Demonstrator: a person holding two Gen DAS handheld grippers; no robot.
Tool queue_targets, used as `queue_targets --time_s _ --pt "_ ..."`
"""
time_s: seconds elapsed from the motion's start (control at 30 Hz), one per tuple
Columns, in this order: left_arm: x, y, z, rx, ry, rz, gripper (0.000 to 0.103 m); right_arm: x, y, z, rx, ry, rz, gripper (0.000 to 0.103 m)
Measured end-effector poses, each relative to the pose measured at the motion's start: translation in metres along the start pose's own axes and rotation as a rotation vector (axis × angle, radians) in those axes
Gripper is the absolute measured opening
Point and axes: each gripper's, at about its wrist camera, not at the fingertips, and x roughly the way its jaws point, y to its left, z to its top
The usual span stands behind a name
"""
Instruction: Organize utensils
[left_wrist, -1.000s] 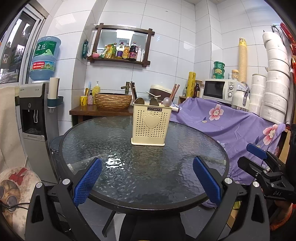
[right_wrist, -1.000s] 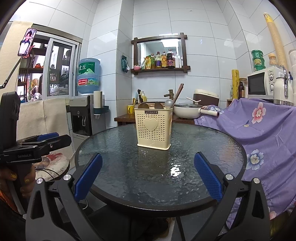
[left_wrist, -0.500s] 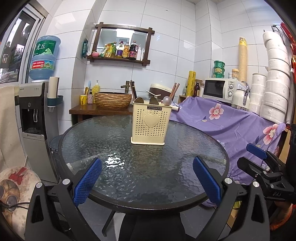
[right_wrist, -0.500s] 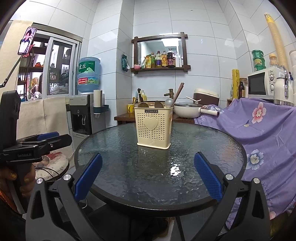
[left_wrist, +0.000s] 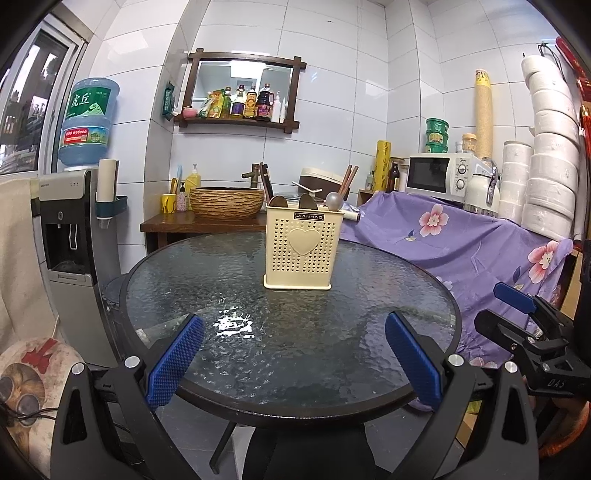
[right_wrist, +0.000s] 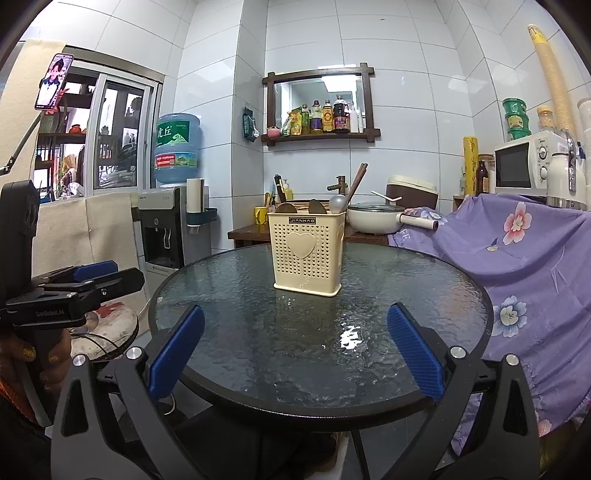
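Observation:
A cream perforated utensil holder (left_wrist: 298, 251) with a heart on its front stands upright on the round glass table (left_wrist: 288, 332); it also shows in the right wrist view (right_wrist: 306, 254). Spoon heads and chopsticks (right_wrist: 356, 184) stick out of its top. My left gripper (left_wrist: 293, 354) is open and empty at the table's near edge, well short of the holder. My right gripper (right_wrist: 295, 349) is open and empty at the near edge too. The right gripper also shows at the right of the left wrist view (left_wrist: 524, 317), and the left gripper at the left of the right wrist view (right_wrist: 81, 288).
A water dispenser (left_wrist: 70, 236) stands left of the table. A purple floral cloth (left_wrist: 461, 236) covers a counter to the right, with a microwave (left_wrist: 436, 173) and stacked white containers (left_wrist: 546, 155). A wooden side table with a woven basin (left_wrist: 225, 201) and a pan (right_wrist: 373, 219) stands behind.

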Motion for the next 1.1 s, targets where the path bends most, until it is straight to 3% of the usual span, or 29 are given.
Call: queue_targets --time_s 1.1 --pt "0.0067 -0.0057 -0.0002 0.009 0.022 0.016 0.097 0.0005 0.0005 -0.0023 0.0 0.006 0.005 0.097"
